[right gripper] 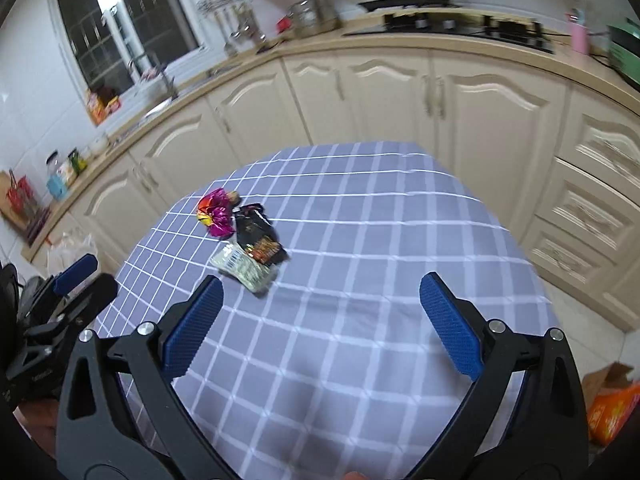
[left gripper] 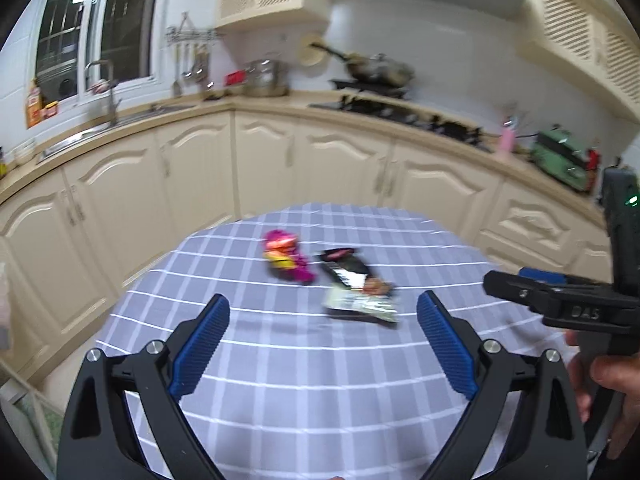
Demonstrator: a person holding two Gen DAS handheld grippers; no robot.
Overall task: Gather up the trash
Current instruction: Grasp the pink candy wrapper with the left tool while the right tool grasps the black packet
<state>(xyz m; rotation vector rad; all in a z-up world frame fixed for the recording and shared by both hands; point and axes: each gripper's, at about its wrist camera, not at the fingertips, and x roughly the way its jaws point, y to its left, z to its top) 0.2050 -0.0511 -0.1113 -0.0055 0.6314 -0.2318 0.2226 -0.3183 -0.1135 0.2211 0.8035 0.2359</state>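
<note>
Three wrappers lie close together on a table with a blue checked cloth (left gripper: 304,360) (right gripper: 360,280). A crumpled pink and yellow wrapper (left gripper: 285,255) (right gripper: 216,210) is farthest. A black snack packet (left gripper: 347,269) (right gripper: 258,236) lies beside it. A pale green and white packet (left gripper: 362,305) (right gripper: 245,266) lies nearest, partly under the black one. My left gripper (left gripper: 324,308) is open and empty, above the cloth short of the wrappers. My right gripper (right gripper: 320,288) is open and empty, to the right of the wrappers; it also shows in the left wrist view (left gripper: 560,300).
Cream kitchen cabinets (left gripper: 280,160) (right gripper: 400,92) curve behind the table with a sink (left gripper: 120,120), pots and a stove (left gripper: 400,112) on the counter. An orange box (right gripper: 612,408) lies on the floor at right. A plastic bag (right gripper: 72,248) stands left of the table.
</note>
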